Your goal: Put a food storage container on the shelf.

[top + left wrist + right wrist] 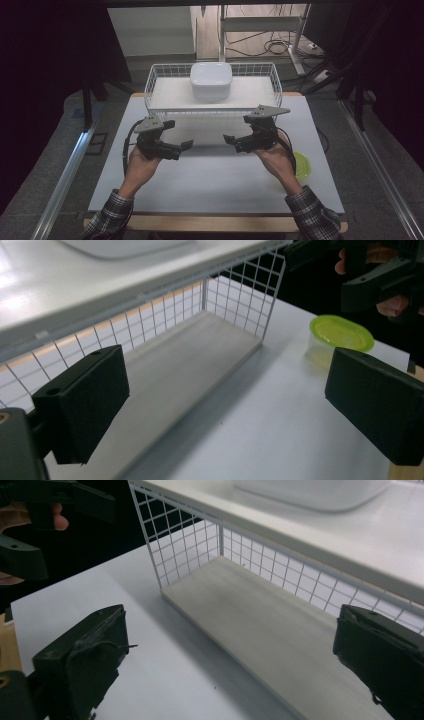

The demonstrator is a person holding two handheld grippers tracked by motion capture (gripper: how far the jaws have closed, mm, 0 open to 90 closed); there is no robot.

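Note:
A white wire rack (156, 82) stands at the back of the white table (210, 175), and a white square tub (210, 79) rests on its top shelf. My left gripper (183, 149) and right gripper (231, 142) hover in front of the rack, tips turned toward each other and a hand's width apart. In the left gripper view, the left gripper (225, 400) is open with nothing between its jaws. In the right gripper view, the right gripper (225, 665) is also open and holds nothing. Both look along the rack's pale lower board (200, 355) (260, 615).
A small clear cup with a green lid (303, 165) (341, 333) sits on the table by the right wrist, near the table's right edge. Cables and a metal stand lie on the floor beyond the rack. A dark curtain hangs on both sides.

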